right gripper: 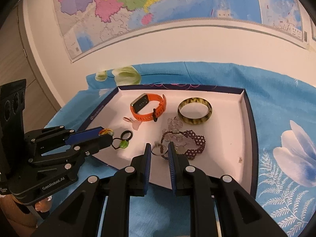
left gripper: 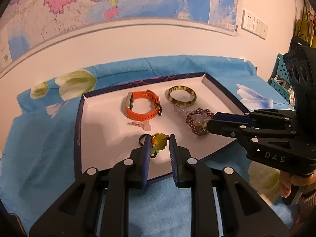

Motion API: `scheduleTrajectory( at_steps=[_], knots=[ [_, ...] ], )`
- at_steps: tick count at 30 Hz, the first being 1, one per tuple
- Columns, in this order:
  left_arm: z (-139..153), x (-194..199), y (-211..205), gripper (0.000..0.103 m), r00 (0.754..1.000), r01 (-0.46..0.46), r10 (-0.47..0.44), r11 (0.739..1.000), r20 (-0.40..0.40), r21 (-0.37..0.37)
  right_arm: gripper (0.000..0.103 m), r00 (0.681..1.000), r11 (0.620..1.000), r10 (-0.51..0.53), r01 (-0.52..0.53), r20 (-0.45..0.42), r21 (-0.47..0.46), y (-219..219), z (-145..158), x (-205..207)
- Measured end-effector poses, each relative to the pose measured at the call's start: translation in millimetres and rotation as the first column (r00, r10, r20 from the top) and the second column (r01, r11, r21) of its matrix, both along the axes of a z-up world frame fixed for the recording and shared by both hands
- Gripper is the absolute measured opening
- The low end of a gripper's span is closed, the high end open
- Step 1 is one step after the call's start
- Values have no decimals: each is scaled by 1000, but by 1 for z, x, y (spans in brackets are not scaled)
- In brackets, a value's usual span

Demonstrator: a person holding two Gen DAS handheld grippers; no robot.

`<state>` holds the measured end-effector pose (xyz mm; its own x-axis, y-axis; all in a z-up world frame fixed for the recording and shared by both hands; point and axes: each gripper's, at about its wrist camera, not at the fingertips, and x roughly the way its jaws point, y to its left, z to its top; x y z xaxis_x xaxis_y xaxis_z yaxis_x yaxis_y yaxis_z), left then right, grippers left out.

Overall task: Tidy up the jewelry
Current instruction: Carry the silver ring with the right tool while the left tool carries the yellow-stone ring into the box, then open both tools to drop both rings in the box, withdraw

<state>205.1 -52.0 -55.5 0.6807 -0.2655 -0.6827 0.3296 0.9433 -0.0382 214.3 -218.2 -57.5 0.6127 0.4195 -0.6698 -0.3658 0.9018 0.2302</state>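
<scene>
Blue ribbed pads line both tongs. Left gripper (left gripper: 159, 138): jaws narrowed around a yellow-green charm (left gripper: 158, 141) on a dark cord; whether the pads press it or only bracket it cannot be told. From the right wrist view the charm's yellow disc (right gripper: 106, 132) shows at the tip and a green bead (right gripper: 124, 144) and black ring (right gripper: 127, 134) trail beyond. Judged light, hard and smooth, so apt to slip; the flat faces of the disc look like the surest hold, the cord the least.

Right gripper (right gripper: 159, 150): jaws part-closed astride a small metal ring (right gripper: 156, 150) and the near edge of the purple beaded bracelet (right gripper: 187, 144); contact is not clear. The bracelet appears limp and woven, likely to sag and drag neighbours if lifted by one end; its clasp (right gripper: 175, 132) or a bunched section seems the better grip.

Container: a shallow box lid (right gripper: 247, 118), dark blue outside and white inside, without compartments, on a blue flowered cloth (right gripper: 286, 148). Contents:
- orange watch band (right gripper: 148, 107), buckled into a loop, springy, at the back left;
- mottled bangle (right gripper: 194, 111), rigid and probably brittle, at the back right;
- clear crystal beads (right gripper: 173, 123), touching the purple bracelet;
- pale pink trinket (right gripper: 132, 121), just in front of the watch band.

All pieces lie loose and unsorted in the lid; a wall map (right gripper: 158, 4) hangs behind.
</scene>
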Motion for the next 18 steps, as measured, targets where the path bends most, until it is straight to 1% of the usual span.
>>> scheduleTrajectory(
  at_steps=[7,10,12,13,14,15,16,17,18],
  knots=[
    [-15,12,-1,20,998,-14,13,1000,-57,-3,16,1000,1000,-4,3,-14,-17,3,-5,6],
    [-17,12,0,27,998,-18,17,1000,-63,-4,19,1000,1000,-10,10,-16,-18,3,-6,5],
    [-16,11,1,37,998,-21,20,1000,-63,-10,22,1000,1000,-16,16,-13,-11,1,-5,5],
    [-15,10,2,40,998,-23,22,1000,-60,-15,26,1000,1000,-18,18,-9,-7,0,-4,3],
    [-14,9,3,47,998,-24,23,1000,-59,-20,30,1000,1000,-19,19,-4,-3,-1,-3,2],
    [-12,7,4,50,998,-28,27,999,-53,-25,33,1000,1000,-22,22,3,4,-3,-1,-1],
    [-10,4,6,51,999,-29,28,999,-45,-29,40,1000,1000,-27,27,10,10,-4,0,-3],
    [-7,1,7,62,999,-29,28,999,-35,-34,46,999,999,-31,31,18,16,-6,2,-6],
    [-5,-2,9,77,999,-35,34,999,-24,-37,48,999,999,-37,36,30,21,-8,4,-10]
  ],
)
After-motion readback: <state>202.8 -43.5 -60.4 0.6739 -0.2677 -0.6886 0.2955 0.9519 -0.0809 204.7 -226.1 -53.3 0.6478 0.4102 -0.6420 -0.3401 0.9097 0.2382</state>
